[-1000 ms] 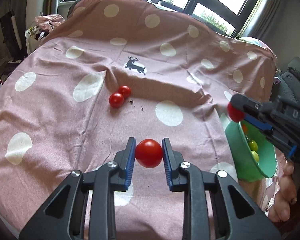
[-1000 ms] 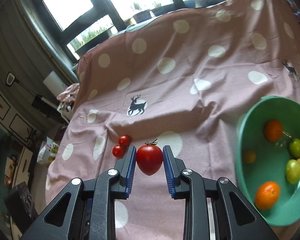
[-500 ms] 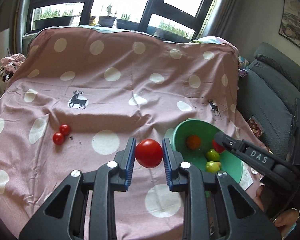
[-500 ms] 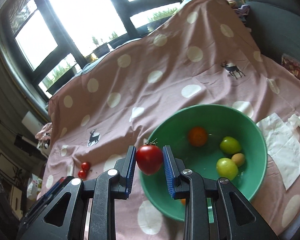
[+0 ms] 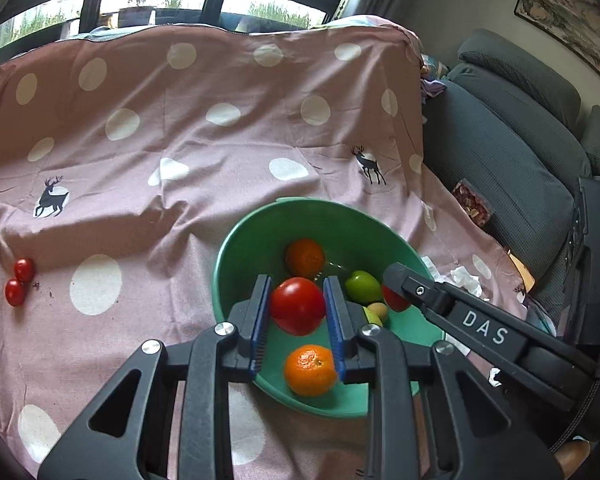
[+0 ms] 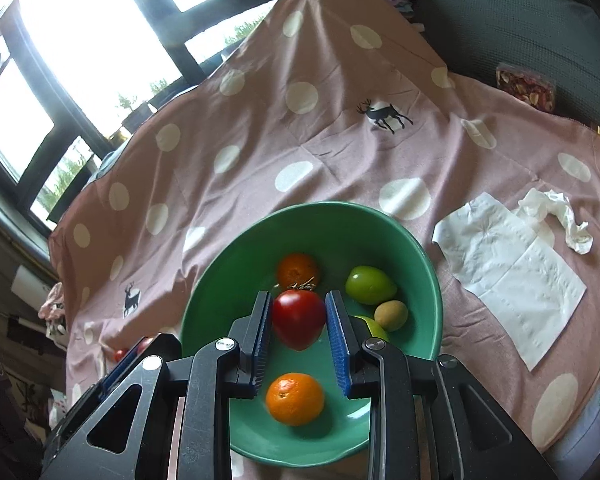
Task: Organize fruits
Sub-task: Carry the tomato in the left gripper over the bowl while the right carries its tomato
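Two tomatoes, clamped in my left gripper and right gripper, now hang over the bowl at centre frame; release comes next.

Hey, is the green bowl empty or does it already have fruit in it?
Not empty. The green bowl holds two oranges, green fruit and a small tan one.

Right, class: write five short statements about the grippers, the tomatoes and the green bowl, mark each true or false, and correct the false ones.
1. The left gripper holds a red tomato. True.
2. The right gripper is empty. False: it grips a tomato with a stem.
3. The green bowl holds two oranges. True.
4. Two small tomatoes lie in the bowl. False: they lie on the cloth.
5. The paper napkin covers the bowl. False: it lies beside it.
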Tool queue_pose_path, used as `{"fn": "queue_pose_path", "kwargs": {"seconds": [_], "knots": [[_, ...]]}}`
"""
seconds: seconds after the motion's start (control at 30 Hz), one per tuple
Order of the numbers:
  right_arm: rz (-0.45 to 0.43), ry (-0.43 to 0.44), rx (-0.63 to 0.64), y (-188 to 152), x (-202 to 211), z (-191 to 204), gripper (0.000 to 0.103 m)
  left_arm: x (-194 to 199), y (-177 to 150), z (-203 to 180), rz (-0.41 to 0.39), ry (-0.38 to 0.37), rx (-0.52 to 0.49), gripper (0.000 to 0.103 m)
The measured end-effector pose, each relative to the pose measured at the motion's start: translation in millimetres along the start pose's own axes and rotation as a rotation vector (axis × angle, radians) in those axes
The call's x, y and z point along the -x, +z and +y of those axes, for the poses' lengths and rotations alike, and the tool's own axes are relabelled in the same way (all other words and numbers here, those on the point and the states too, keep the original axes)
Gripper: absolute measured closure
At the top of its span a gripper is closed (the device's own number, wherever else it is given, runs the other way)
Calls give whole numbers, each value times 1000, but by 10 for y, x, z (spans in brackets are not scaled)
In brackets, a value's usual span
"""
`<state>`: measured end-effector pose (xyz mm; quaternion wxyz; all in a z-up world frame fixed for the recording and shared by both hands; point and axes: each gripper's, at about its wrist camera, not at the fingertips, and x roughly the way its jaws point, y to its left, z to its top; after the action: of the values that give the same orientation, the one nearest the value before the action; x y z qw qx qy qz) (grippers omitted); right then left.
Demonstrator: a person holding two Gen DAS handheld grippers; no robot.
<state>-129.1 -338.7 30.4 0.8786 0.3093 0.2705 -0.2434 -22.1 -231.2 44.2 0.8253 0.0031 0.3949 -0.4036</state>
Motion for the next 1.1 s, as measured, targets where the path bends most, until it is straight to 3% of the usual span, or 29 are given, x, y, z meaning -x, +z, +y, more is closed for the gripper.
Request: {"fn": "queue_pose_path", "kwargs": {"seconds": [0.53,1.1], "knots": [[89,-70,-22,-16,-225,-142,73,-353,-94,-65,115,-9,-27,77],[115,-104,-29,-21,-279,-167,73,-440,-122,-71,144,-6,-28,77]]}}
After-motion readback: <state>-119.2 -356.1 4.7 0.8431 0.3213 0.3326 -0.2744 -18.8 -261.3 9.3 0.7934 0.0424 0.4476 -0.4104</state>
